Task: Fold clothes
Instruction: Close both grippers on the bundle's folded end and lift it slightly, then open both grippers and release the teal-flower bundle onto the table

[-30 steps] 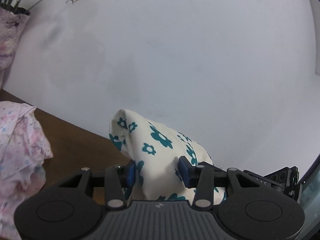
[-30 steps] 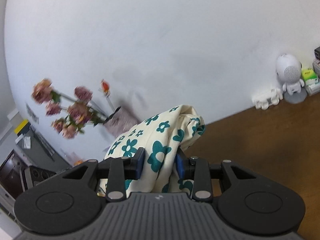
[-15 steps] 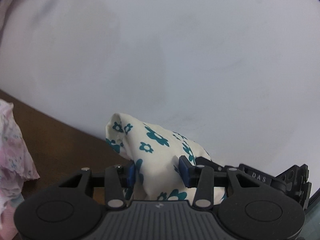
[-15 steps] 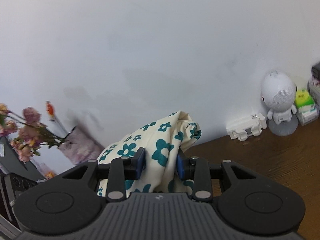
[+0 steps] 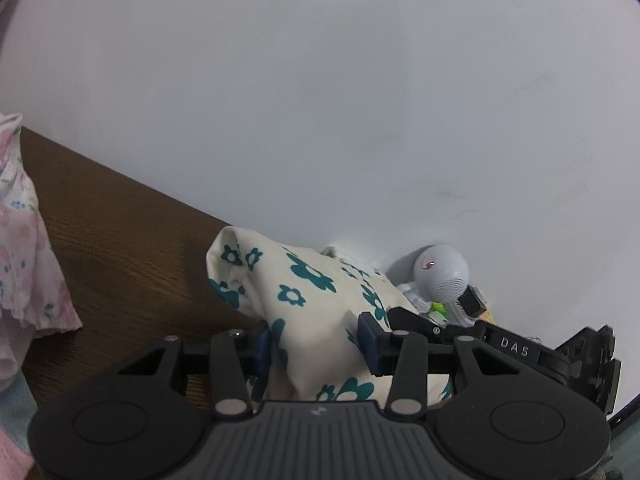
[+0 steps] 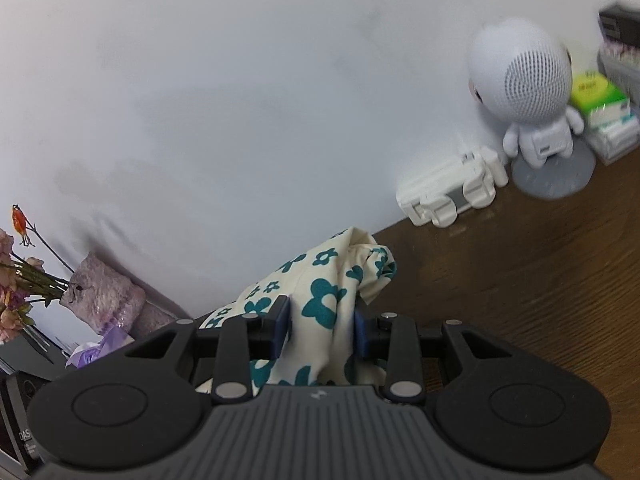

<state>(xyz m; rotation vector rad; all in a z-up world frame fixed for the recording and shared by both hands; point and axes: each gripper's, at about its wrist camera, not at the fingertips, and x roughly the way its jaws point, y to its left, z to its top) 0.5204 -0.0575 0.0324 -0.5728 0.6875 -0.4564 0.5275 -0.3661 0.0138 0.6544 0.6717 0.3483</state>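
A cream garment with teal flowers (image 5: 308, 296) bunches up between the blue pads of my left gripper (image 5: 314, 346), which is shut on it above the brown table (image 5: 120, 264). In the right wrist view another bunch of the same cream flowered garment (image 6: 324, 304) pokes forward through my right gripper (image 6: 322, 330), also shut on it. The rest of the cloth hangs below both grippers, hidden. The right gripper's black body (image 5: 520, 354) shows just right of the left one.
A pink flowered garment (image 5: 24, 264) lies at the left. Along the white wall stand a white robot figure (image 6: 528, 96), a white clip-like gadget (image 6: 452, 188), boxes (image 6: 604, 116), and a pink-wrapped vase of flowers (image 6: 100, 300). Bare wooden tabletop (image 6: 520, 280) spreads to the right.
Both grippers have dropped lower and moved toward the wall with the flowered garment still held. The robot figure looms larger at the right; the flower vase has slid to the left edge.
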